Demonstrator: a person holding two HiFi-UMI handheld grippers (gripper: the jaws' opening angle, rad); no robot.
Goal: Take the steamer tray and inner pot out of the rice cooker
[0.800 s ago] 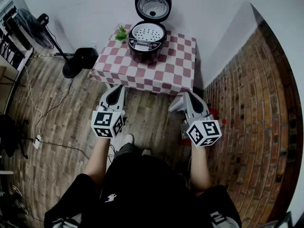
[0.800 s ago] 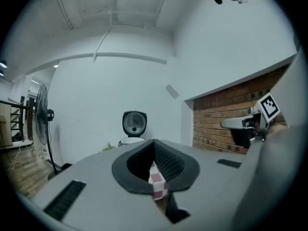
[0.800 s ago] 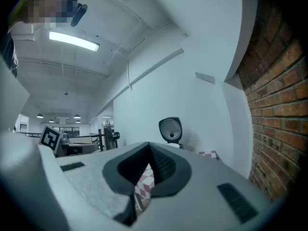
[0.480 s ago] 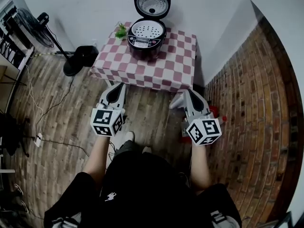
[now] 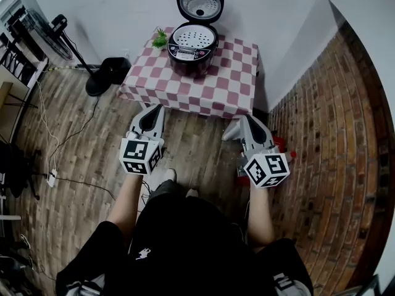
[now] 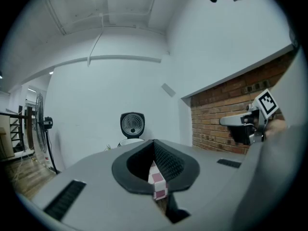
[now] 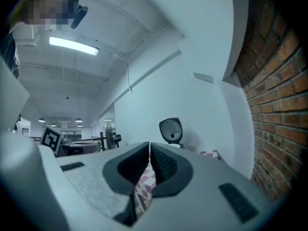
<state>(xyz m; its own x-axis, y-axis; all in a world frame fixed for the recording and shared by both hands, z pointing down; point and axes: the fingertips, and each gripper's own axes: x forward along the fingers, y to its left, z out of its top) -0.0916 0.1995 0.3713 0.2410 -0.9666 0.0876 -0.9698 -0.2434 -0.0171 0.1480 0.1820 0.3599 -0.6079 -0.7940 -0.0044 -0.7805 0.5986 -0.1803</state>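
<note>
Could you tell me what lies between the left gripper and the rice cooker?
In the head view, only wooden floor, then bare checked tablecloth up to the rice cooker.

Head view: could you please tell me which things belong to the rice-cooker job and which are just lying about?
Job: rice cooker, its lid up; steamer tray in it; checked table.
Lying about: small plant; standing fan; white plug on floor.

Rice cooker (image 5: 192, 53) on table (image 5: 213, 96), plant (image 5: 160, 40) L.
</note>
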